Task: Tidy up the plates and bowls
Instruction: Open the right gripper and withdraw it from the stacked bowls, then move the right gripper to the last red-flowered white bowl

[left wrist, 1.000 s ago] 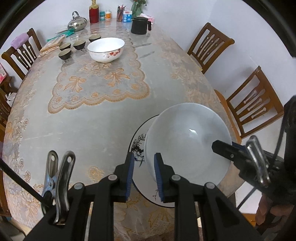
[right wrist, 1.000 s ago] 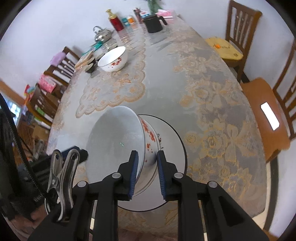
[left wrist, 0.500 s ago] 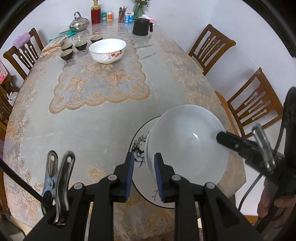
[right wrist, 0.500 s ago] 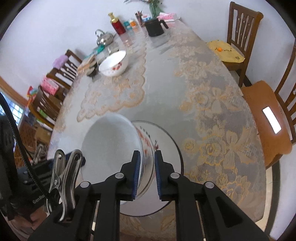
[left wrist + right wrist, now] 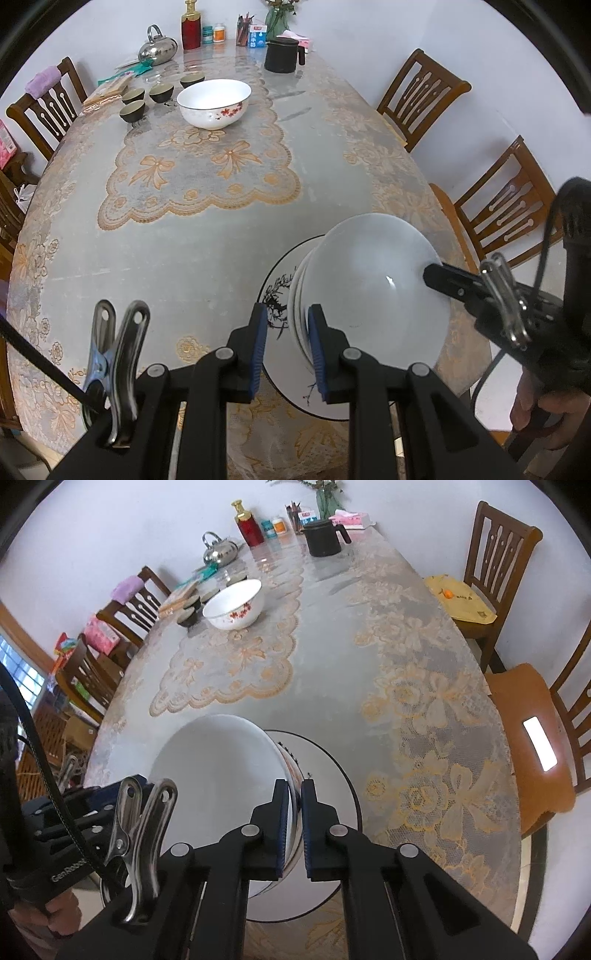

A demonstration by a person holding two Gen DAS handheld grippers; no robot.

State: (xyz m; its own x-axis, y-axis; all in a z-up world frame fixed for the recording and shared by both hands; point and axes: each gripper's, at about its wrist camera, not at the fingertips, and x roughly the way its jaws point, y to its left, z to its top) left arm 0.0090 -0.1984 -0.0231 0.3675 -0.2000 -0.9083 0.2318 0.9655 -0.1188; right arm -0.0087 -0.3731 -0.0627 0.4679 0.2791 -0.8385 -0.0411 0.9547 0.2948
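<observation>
On the near right part of the lace-covered bench (image 5: 207,236), a white bowl (image 5: 373,280) sits tilted over a white plate (image 5: 284,295) with a black branch design. The left hand-held gripper (image 5: 285,334) brackets the bowl's near-left rim, its blue pads slightly apart from it. The right hand-held gripper (image 5: 294,825) pinches the bowl's right rim between closed pads. Far left on the bench stands a second, red-flowered bowl (image 5: 214,103) beside small dark teacups (image 5: 147,98).
</observation>
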